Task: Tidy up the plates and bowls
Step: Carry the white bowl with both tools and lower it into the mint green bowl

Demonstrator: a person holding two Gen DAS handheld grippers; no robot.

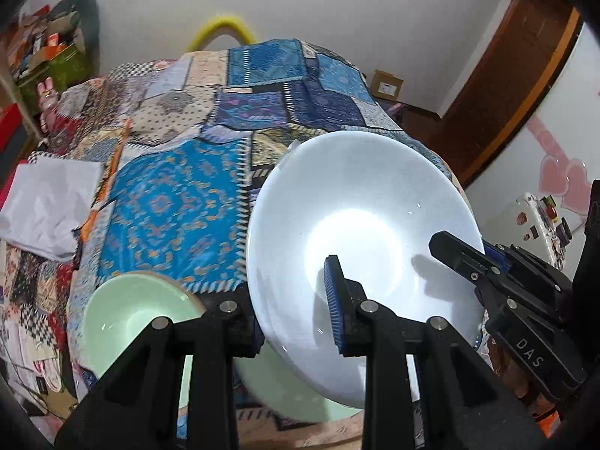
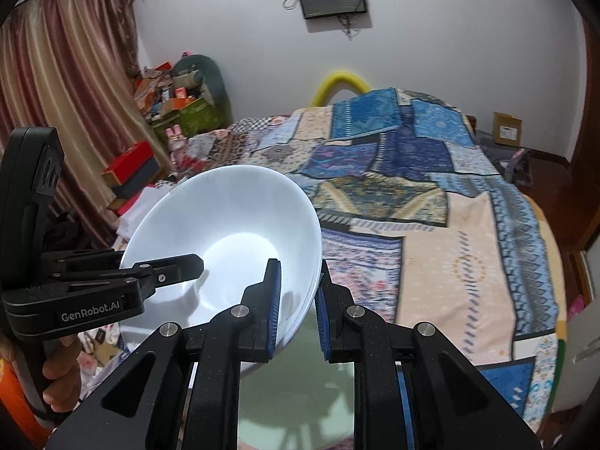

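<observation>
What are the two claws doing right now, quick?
Left gripper: closed on the rim of the white bowl.
Right gripper: closed on the opposite side of the same bowl's rim.

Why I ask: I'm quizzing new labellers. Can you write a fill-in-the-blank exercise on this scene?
1. The large bowl, clamped at its rim by the left tool and the right tool, is ___.
2. The smaller bowl beside it is pale ___.
3. The foam arch beyond the patchwork quilt is ___.

Missing words: white; green; yellow.
</observation>
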